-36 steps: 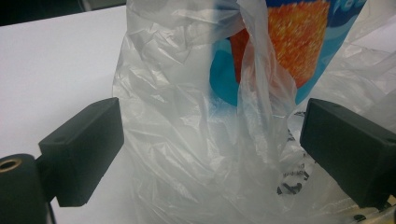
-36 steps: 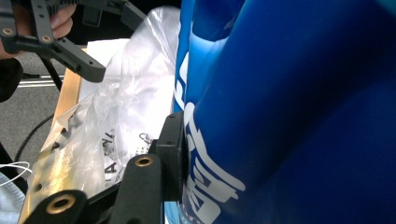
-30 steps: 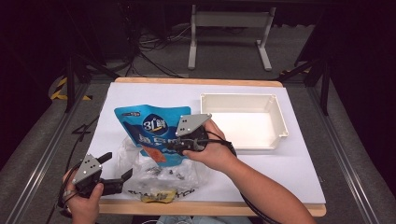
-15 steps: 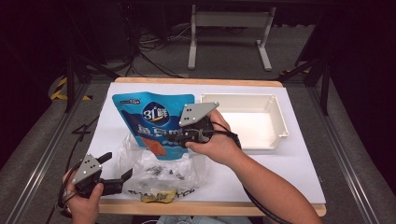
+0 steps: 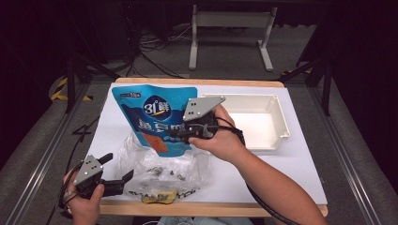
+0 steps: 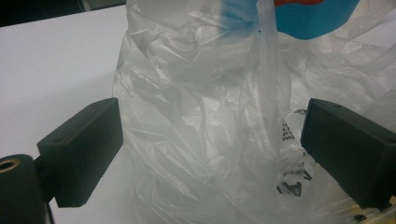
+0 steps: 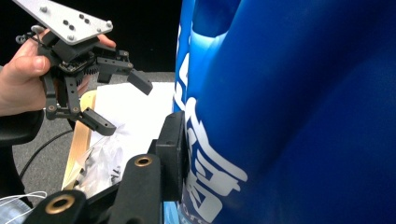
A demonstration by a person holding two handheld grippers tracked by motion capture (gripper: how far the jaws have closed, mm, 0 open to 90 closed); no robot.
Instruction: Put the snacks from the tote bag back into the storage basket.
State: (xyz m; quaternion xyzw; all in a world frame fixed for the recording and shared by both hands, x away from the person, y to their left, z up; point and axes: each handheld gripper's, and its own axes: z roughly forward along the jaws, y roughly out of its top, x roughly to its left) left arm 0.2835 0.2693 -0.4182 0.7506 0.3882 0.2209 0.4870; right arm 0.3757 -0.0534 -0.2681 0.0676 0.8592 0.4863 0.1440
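At the lower left of the high view, the left gripper rests at the table's near edge with its jaws spread wide, gripping nothing; in the left gripper view the clear plastic bag stands between them untouched, likely so they can steady it. The bag lies crumpled at lower centre. Just above it, at centre, the blue snack pouch hangs upright, its lower end at the bag's mouth, as though being drawn out. The right gripper is clamped on the pouch's right edge. At right, the white tray sits apart, probably the pouch's destination.
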